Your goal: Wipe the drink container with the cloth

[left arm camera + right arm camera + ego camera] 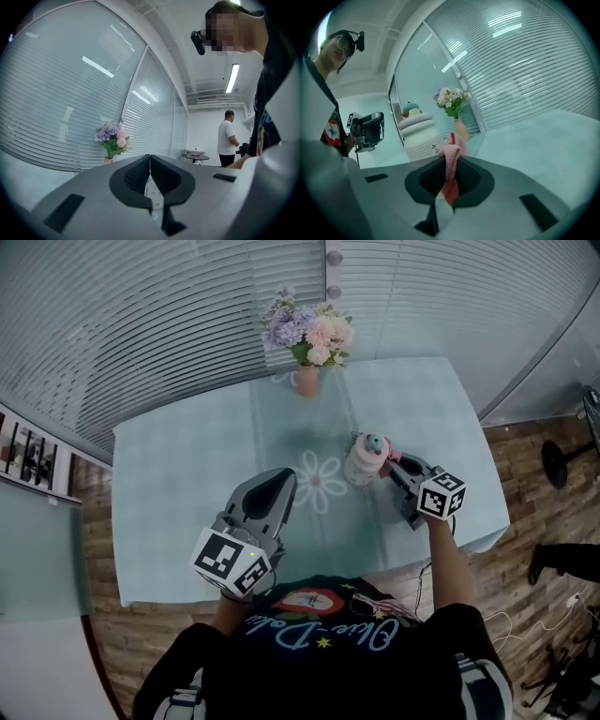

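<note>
right gripper (451, 159) fingers clamped on the pink cloth (453, 146), just beside the white drink container (363, 461); left gripper (150, 160) fingers together, empty, off to its left.

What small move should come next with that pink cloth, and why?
Probably ease the right gripper toward the drink container until the cloth presses on its side. The jaws are shut on the cloth, which hangs just beside the container, seemingly not yet against it. The left gripper is shut, empty and apart.
</note>
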